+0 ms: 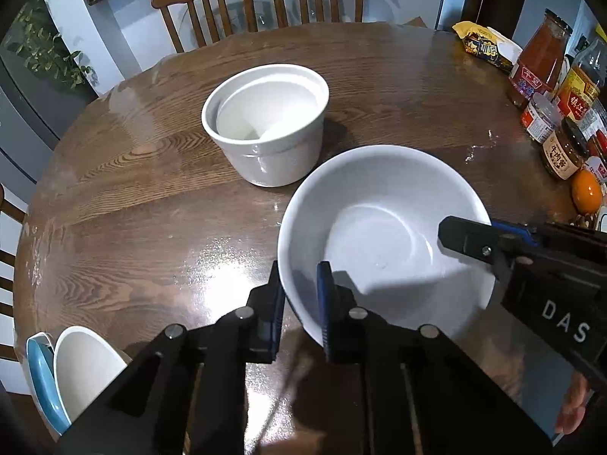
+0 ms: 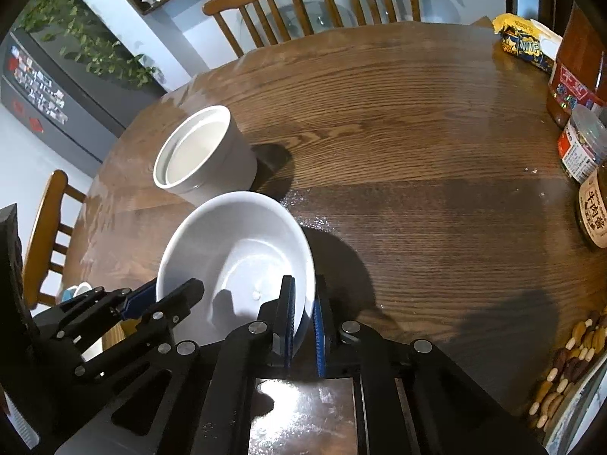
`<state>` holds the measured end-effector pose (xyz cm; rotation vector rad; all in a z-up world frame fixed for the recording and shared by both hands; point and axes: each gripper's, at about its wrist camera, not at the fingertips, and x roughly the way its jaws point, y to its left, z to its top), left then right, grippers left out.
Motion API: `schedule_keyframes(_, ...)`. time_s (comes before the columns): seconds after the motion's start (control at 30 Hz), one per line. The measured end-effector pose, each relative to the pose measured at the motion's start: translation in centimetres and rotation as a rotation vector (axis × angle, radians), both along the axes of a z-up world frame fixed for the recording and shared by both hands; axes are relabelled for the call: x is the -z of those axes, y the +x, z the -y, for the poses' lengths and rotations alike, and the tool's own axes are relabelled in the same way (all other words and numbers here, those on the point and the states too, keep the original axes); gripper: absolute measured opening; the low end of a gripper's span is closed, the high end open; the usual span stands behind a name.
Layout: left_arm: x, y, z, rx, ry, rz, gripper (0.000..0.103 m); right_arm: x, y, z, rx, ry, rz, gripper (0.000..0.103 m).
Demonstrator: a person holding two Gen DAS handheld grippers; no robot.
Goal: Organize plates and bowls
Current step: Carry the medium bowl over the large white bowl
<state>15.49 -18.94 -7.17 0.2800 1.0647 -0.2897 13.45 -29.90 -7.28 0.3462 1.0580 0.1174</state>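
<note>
Wide white bowl [image 1: 383,239], near centre of bench [image 1: 151,204], pinched at opposite rims by my left fingers [image 1: 299,303] and right fingers [image 2: 303,318]: lift level, both together, toward the nested bowls [image 1: 265,121] just beyond

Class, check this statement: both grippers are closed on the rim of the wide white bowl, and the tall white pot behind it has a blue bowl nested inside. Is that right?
Not quite. The bowl nested in the tall white pot is white, not blue, as the left wrist view shows. The rest holds: the left gripper and right gripper are closed on the wide white bowl's rim.
</note>
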Motion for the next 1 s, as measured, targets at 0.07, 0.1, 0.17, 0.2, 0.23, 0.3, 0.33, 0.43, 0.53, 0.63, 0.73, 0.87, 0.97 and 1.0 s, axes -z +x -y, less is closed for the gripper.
schedule_keyframes(0.07, -0.2, -0.2, 0.1, 0.001, -0.001, 0.005, 0.015, -0.3, -0.2, 0.0, 0.003, -0.006, 0.007, 0.01)
schedule_keyframes(0.1, -0.3, -0.3, 0.2, 0.003, 0.0, 0.009, 0.015, -0.4, -0.2, -0.1, 0.003, -0.008, 0.009, 0.01)
schedule_keyframes(0.17, -0.4, -0.5, 0.3, 0.003, -0.001, 0.012, 0.015, -0.6, -0.4, -0.1, 0.006, -0.011, 0.012, 0.01)
schedule_keyframes(0.2, -0.4, -0.6, 0.3, 0.003, -0.002, 0.013, 0.015, -0.6, -0.4, -0.1, 0.006, -0.01, 0.012, 0.01)
schedule_keyframes(0.23, -0.5, -0.7, 0.2, 0.003, -0.002, 0.014, 0.015, -0.6, -0.5, -0.1, 0.006, -0.009, 0.011, 0.01)
schedule_keyframes(0.3, -0.5, -0.8, 0.2, 0.001, -0.002, 0.014, 0.015, -0.7, -0.6, -0.2, 0.004, -0.008, 0.011, 0.01)
schedule_keyframes(0.33, -0.6, -0.8, 0.0, 0.0, -0.002, 0.015, 0.015, -0.7, -0.6, -0.2, 0.002, -0.009, 0.011, 0.01)
schedule_keyframes(0.43, -0.9, -1.0, -0.5, -0.007, 0.0, 0.019, 0.014, -0.7, -0.7, -0.4, -0.004, -0.008, 0.011, 0.01)
schedule_keyframes(0.53, -1.1, -1.6, -1.2, -0.019, 0.0, 0.027, 0.015, -0.8, -0.9, -0.9, -0.022, -0.003, 0.011, 0.01)
schedule_keyframes(0.63, -1.2, -2.0, -1.7, -0.033, 0.003, 0.03, 0.015, -0.9, -1.0, -1.3, -0.041, -0.002, 0.013, 0.01)
schedule_keyframes(0.73, -1.2, -2.4, -2.1, -0.046, 0.006, 0.03, 0.015, -1.0, -1.2, -2.0, -0.058, -0.007, 0.009, 0.01)
schedule_keyframes(0.87, -1.2, -2.9, -2.7, -0.059, 0.003, 0.03, 0.015, -0.8, -1.7, -2.7, -0.075, -0.005, 0.005, 0.01)
schedule_keyframes(0.97, -1.3, -3.5, -3.3, -0.067, -0.001, 0.033, 0.015, -0.9, -2.2, -3.2, -0.085, -0.005, 0.005, 0.01)
schedule_keyframes(1.0, -1.4, -3.7, -3.5, -0.069, -0.003, 0.036, 0.015, -1.0, -2.4, -3.5, -0.087, -0.007, 0.008, 0.01)
